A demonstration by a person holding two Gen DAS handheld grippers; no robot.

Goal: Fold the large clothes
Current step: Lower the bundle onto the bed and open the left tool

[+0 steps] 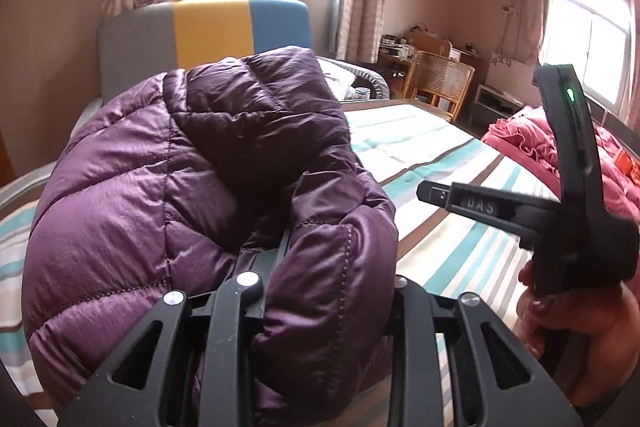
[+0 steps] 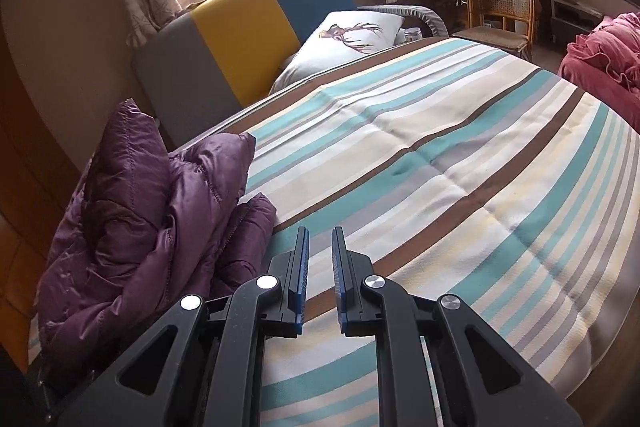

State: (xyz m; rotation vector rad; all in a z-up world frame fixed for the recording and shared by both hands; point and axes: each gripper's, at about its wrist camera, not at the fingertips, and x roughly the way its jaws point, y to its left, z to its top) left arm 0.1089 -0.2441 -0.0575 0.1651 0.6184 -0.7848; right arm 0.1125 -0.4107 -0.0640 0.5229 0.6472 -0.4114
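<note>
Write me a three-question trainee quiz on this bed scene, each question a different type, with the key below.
1. True or false: the right gripper is clamped on the purple down jacket.
2. Multiple choice: the jacket, in the left gripper, is A) bunched up, B) spread flat on the striped bedspread, C) draped over the rattan chair.
3. Fill in: the pillow by the headboard shows a printed ____.

Key:
1. False; its fingers stand apart with nothing between them.
2. A
3. deer
</note>
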